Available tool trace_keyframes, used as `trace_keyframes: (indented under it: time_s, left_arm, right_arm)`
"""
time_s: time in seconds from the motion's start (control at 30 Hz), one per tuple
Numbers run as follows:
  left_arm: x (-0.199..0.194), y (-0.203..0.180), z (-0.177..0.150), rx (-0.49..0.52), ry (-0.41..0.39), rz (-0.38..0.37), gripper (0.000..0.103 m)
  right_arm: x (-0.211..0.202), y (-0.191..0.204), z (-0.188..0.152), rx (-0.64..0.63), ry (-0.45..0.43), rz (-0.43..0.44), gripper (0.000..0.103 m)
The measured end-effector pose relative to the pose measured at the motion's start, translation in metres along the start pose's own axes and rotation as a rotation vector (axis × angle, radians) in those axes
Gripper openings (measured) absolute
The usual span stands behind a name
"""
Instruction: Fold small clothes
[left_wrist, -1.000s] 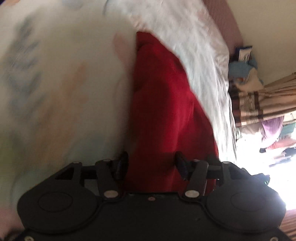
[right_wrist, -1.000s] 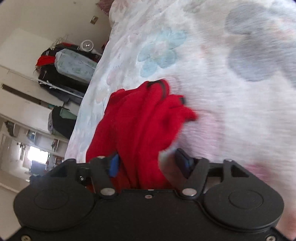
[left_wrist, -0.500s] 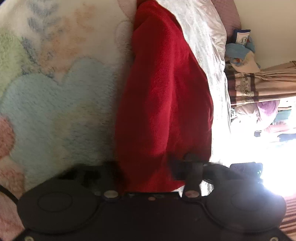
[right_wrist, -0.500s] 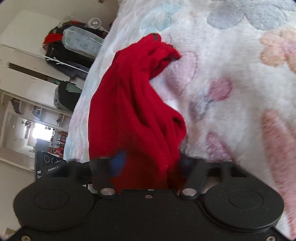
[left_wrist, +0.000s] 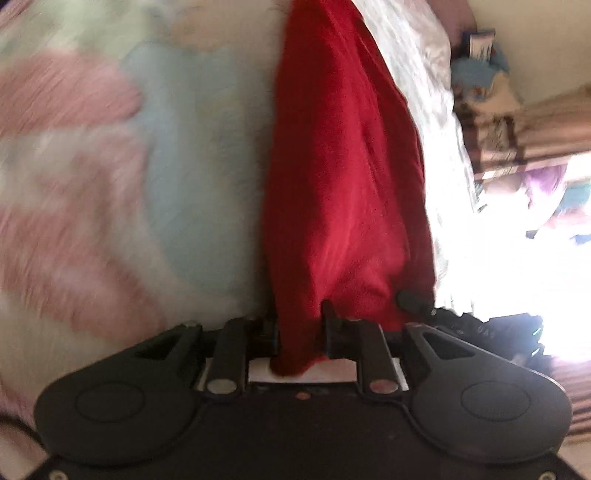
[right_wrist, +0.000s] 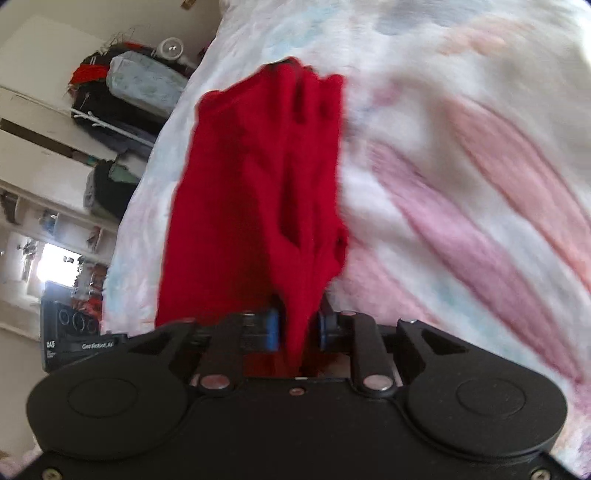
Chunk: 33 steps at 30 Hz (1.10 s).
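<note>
Left wrist view: the left gripper (left_wrist: 299, 325) pinches one bunched end of a red garment (left_wrist: 343, 166), cloth filling the gap between its dark fingers (left_wrist: 330, 321); the jaws have just been opening slightly yet stay pressed on the fabric. The garment stretches away over a fluffy pastel blanket (left_wrist: 110, 155). Right wrist view: the right gripper (right_wrist: 297, 328), blue pads (right_wrist: 272, 328) visible, clamps the red garment (right_wrist: 255, 184), its jaws having just been closing on the cloth. The blanket (right_wrist: 461, 166) is motion-blurred. Clothes and a storage bag sit on a rack (right_wrist: 122, 96) beyond the bed.
</note>
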<state>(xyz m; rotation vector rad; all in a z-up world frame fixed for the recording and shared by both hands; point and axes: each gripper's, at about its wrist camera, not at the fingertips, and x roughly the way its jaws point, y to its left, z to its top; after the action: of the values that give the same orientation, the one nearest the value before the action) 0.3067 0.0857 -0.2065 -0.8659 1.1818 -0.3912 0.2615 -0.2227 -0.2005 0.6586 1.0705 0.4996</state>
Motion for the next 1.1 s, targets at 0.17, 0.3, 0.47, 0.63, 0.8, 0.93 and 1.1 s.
trace_keyframes:
  time_s: [0.17, 0.3, 0.47, 0.63, 0.8, 0.93, 1.1]
  left_arm:
    - [-0.037, 0.001, -0.014, 0.024, -0.013, 0.013, 0.025]
    - [-0.073, -0.016, -0.012, 0.09, -0.132, 0.035, 0.027]
    - [-0.063, -0.055, -0.002, 0.219, -0.214, 0.04, 0.034]
    - [-0.014, -0.07, -0.003, 0.346, -0.256, 0.199, 0.035]
    - [0.005, -0.037, -0.017, 0.403, -0.27, 0.245, 0.038]
    - [0.003, -0.037, -0.015, 0.367, -0.282, 0.226, 0.038]
    - [-0.032, -0.054, -0.01, 0.368, -0.378, 0.205, 0.039]
  right_arm:
    - [-0.033, -0.001, -0.007, 0.05, -0.111, -0.032, 0.034]
    - [-0.064, 0.04, -0.019, -0.15, -0.291, -0.156, 0.034]
    - [-0.052, 0.087, -0.032, -0.418, -0.326, -0.196, 0.034]
    - [-0.013, 0.091, -0.033, -0.424, -0.266, -0.266, 0.011]
    - [0.004, 0.056, -0.033, -0.311, -0.25, -0.318, 0.0]
    - [0.003, 0.045, -0.041, -0.283, -0.27, -0.283, 0.0]
    - [-0.011, 0.073, -0.045, -0.336, -0.32, -0.293, 0.005]
